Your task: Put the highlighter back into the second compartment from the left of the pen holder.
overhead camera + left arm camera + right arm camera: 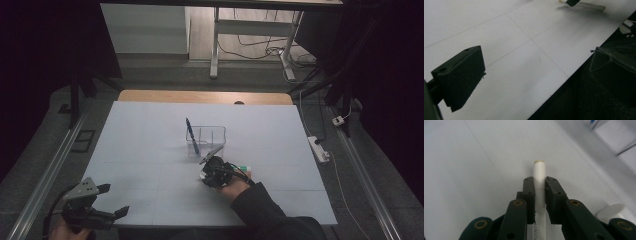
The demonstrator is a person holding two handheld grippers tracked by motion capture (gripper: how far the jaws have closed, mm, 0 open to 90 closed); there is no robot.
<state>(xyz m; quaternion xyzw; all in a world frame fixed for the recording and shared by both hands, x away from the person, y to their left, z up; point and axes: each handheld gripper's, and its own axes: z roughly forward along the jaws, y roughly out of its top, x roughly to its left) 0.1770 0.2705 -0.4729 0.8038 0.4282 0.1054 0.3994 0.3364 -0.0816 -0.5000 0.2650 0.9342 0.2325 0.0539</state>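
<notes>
my left gripper [107, 200]: nearest item, low at the table's [150, 130] near left corner, in my left hand [62, 231]. jaws spread wide, nothing between them. in the left gripper view one jaw hangs over the white top and the other over the dark floor past the table edge. grey plate [84, 189] on top of it.

my sleeve [265, 210]: dark, coming in from the bottom edge right of centre, running up to my right hand [232, 189].

my right gripper [209, 169]: over the middle of the table, just ahead of that hand. jaws closed on a white marker [539, 177]; in the right gripper view both pads press its barrel from either side, and its blunt cream end sticks out past the tips. the marker lies low over the white top; whether it touches the surface i cannot tell. in the high view a bit of it, with a green patch, shows to the right of the gripper. in the left gripper view it lies far off at the top edge.

white cap or disc [610, 211]: at the right edge of the right gripper view, beside the jaws; kind unclear.

clear holder [206, 140]: just beyond the right gripper, near table centre, with compartments.

blue pen [192, 136]: standing tilted in the holder's left part, tip end up and leaning left.

wooden edge [205, 96]: far side of the table, past the white cover.
</notes>
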